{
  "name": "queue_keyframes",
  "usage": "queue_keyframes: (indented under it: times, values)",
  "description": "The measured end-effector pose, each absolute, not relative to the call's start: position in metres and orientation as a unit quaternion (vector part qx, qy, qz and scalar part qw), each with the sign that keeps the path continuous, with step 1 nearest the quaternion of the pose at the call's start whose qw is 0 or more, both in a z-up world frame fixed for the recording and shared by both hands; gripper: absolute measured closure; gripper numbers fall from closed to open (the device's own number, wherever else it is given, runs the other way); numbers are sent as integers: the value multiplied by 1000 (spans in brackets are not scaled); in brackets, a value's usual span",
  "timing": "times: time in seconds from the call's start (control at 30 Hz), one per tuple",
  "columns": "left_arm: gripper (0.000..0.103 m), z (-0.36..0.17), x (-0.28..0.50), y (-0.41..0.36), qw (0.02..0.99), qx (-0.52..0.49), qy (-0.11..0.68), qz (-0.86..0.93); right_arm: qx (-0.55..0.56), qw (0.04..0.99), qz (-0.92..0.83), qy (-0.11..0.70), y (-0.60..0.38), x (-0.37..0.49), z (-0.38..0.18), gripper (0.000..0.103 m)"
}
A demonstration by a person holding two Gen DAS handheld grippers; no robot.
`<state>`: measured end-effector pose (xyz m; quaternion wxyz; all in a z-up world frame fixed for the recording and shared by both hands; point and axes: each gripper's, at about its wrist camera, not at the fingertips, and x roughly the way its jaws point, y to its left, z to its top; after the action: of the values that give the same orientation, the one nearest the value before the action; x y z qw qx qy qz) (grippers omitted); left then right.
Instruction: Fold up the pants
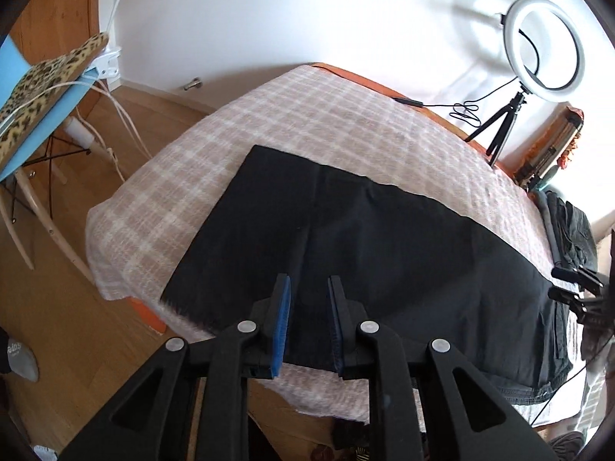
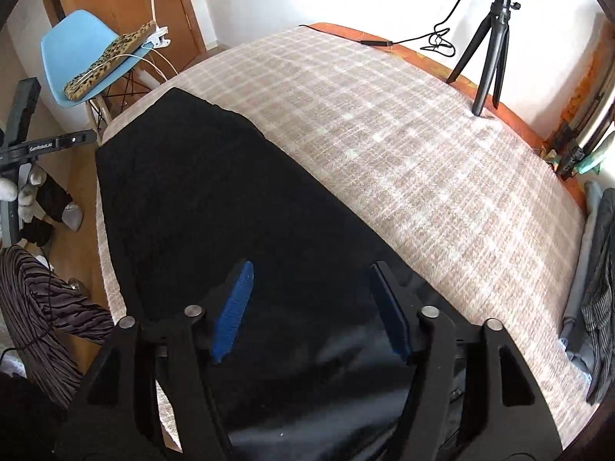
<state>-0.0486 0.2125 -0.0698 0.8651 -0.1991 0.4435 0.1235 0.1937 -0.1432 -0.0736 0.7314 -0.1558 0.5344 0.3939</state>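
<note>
A: One fold at most so far, I'd judge. The pants (image 1: pixel 346 238) lie flat and dark on the checked blanket (image 1: pixel 269 115), legs apparently laid one over the other, a seam line running down the middle in the left wrist view.

B: Left to right, quick. Leg hems?

A: Hem end sits at the left, close to the blanket's edge, near the blue chair (image 2: pixel 77 57). Waist end runs off right, toward the right gripper seen at the frame edge.

B: Left gripper?

A: Left gripper (image 1: pixel 308 288) hovers over the leg section, tongs at a narrow gap, nothing between the blue pads (image 1: pixel 282 326). Can't tell if the tips touch the cloth.

B: Right one?

A: Right gripper (image 2: pixel 309 272) is above the wider waist part, tongs spread wide, empty. Fabric under it looks smooth and a bit shiny.

B: What's left?

A: Most of it, I reckon. The garment is at full length; the crosswise folds, hem to waist, aren't done. Neither tool has a grip on anything yet.

B: Clutter?

A: Tripod (image 2: pixel 488 50) stands at the far right of the bed, well apart from the pants. Other clothes (image 2: pixel 599 288) are heaped at the right edge.
</note>
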Motion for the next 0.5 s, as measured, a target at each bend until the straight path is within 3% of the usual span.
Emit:
queue_keyframes:
  times: [0.2,0.3,0.33,0.37,0.43,0.5]
  values:
    - [87,-51,-18,182,873,-221,432,53,-163,708,402,558,-132,221,-112,31]
    - [87,-57,5,166,870,-222,439,33,-134,710,408,558,-140,223,-114,48]
    - [87,-60,13,160,869,-219,443,25,-135,712,409,555,-143,221,-114,57]
    - [87,-63,20,155,868,-218,445,18,-140,713,408,553,-145,216,-114,72]
    - [87,-70,34,141,866,-217,451,3,-142,714,410,550,-149,210,-110,88]
    - [87,-77,48,129,864,-213,456,-10,-144,715,416,543,-151,202,-104,94]
